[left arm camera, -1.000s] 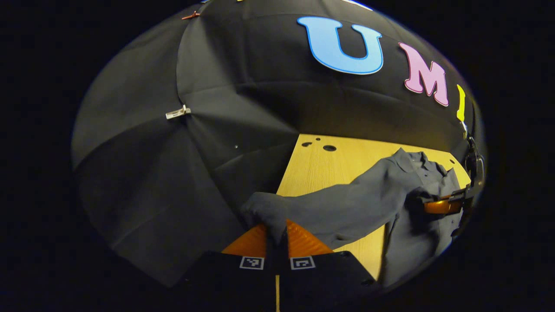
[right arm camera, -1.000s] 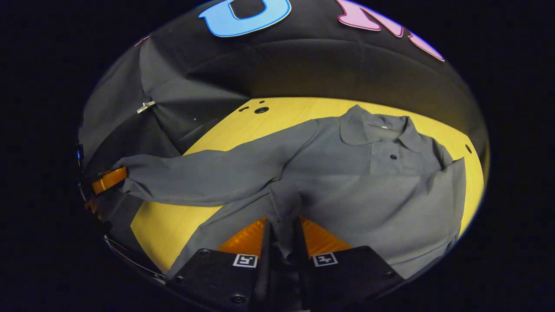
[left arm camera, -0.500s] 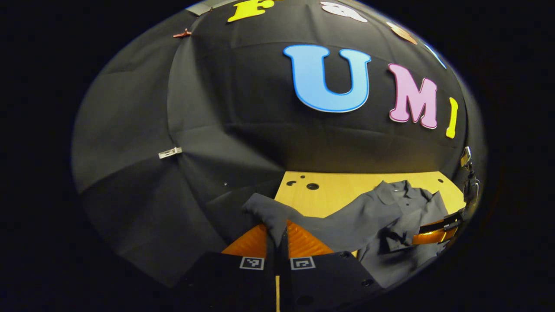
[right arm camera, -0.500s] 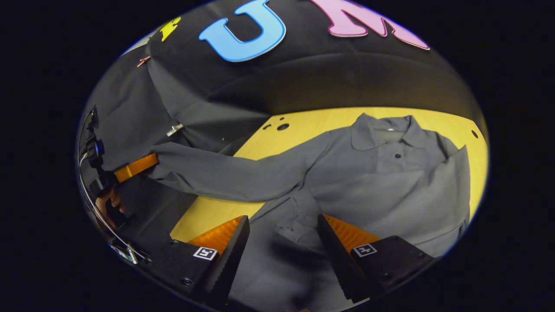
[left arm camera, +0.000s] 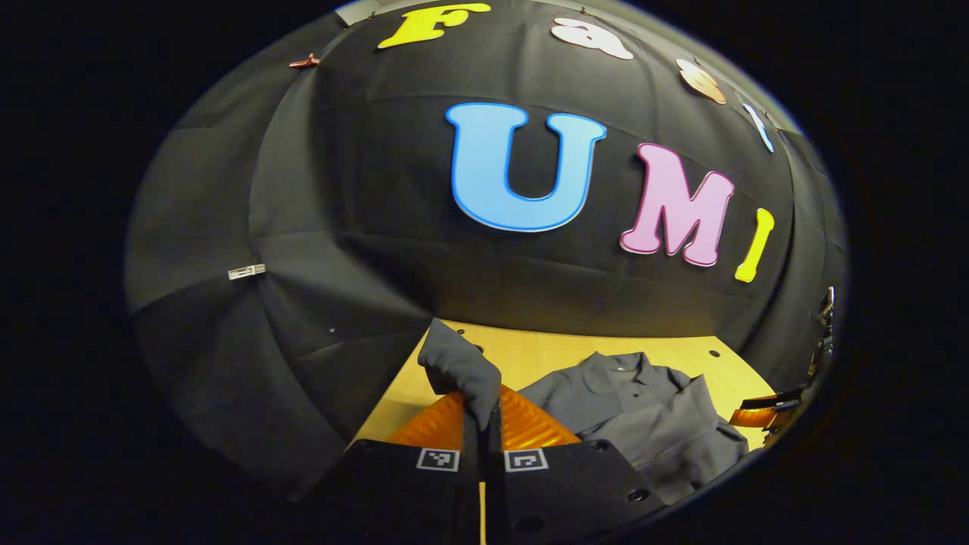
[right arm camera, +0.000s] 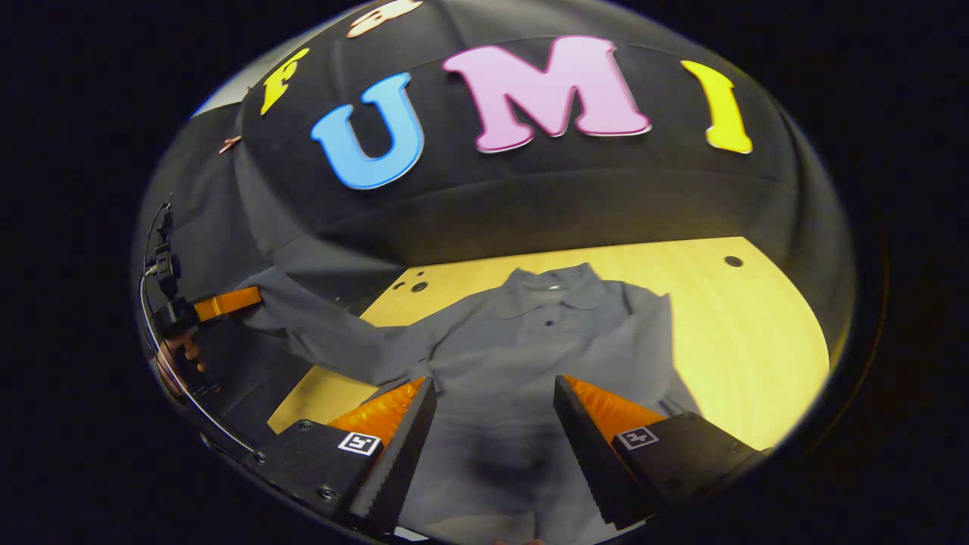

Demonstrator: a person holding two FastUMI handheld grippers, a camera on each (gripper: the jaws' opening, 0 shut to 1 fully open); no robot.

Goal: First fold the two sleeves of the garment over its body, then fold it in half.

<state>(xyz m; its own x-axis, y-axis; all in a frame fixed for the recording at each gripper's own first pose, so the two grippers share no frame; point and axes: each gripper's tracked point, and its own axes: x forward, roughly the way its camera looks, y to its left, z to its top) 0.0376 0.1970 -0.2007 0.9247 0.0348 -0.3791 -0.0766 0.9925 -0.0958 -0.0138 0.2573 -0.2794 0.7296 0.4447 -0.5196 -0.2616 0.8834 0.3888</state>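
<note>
A grey collared shirt [right arm camera: 545,348] lies face up on the yellow wooden table [right arm camera: 749,325]. My right gripper [right arm camera: 492,431] hovers open over the shirt's lower body, with nothing between its fingers. One long sleeve [right arm camera: 341,348] stretches out to the left, off the table's edge, to my left gripper [right arm camera: 253,297]. In the left gripper view, my left gripper [left arm camera: 482,420] is shut on the sleeve's cuff [left arm camera: 458,367], held above the table's corner. The shirt [left arm camera: 643,412] lies beyond it, with the right gripper [left arm camera: 746,416] at its far side. The other sleeve looks folded across the body.
The black cloth wall [right arm camera: 530,197] rises close behind the table. Small holes [right arm camera: 415,286] mark the table's back left corner and one hole [right arm camera: 732,261] the back right. A hand [right arm camera: 178,356] holds the left gripper. Bare tabletop lies right of the shirt.
My right gripper opened, let go of the shirt's fabric and drew back. My left gripper kept its hold on the cuff and carried it up and toward the shirt.
</note>
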